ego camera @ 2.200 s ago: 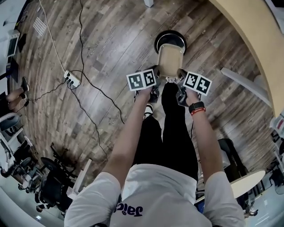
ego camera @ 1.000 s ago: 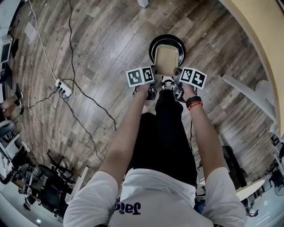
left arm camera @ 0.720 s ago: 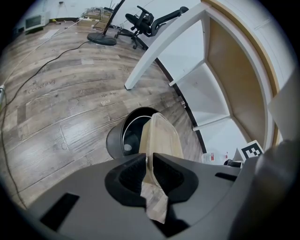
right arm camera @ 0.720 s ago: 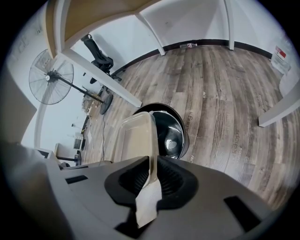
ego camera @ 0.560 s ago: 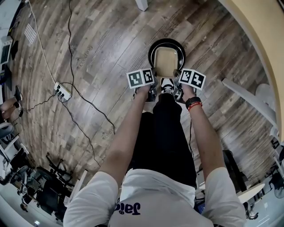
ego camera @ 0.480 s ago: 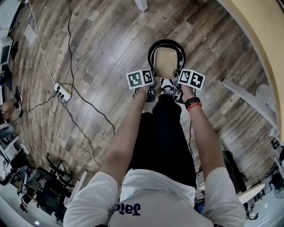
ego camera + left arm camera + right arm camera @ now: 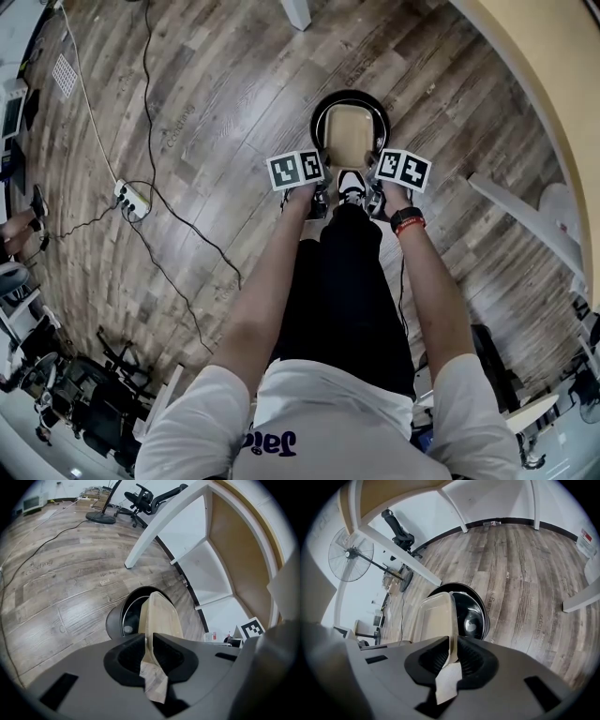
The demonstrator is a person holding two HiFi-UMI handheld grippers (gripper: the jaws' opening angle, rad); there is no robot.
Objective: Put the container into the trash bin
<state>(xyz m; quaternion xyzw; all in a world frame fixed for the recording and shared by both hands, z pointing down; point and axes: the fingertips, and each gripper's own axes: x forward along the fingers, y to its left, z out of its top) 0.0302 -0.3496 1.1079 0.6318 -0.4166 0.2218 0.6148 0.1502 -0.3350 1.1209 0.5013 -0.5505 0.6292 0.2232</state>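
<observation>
The left gripper [image 7: 148,649] and right gripper [image 7: 452,654] each pinch an opposite rim edge of the beige takeaway container [image 7: 351,137], suspending it right over the mouth of the round black trash bin [image 7: 316,114], apparently so it drops straight in.

Blue letters [image 7: 273,442] on the white shirt [image 7: 328,403] are upside down and cut off. Faint words [image 7: 174,127] on the floor [image 7: 234,75] are too blurry to read.
</observation>
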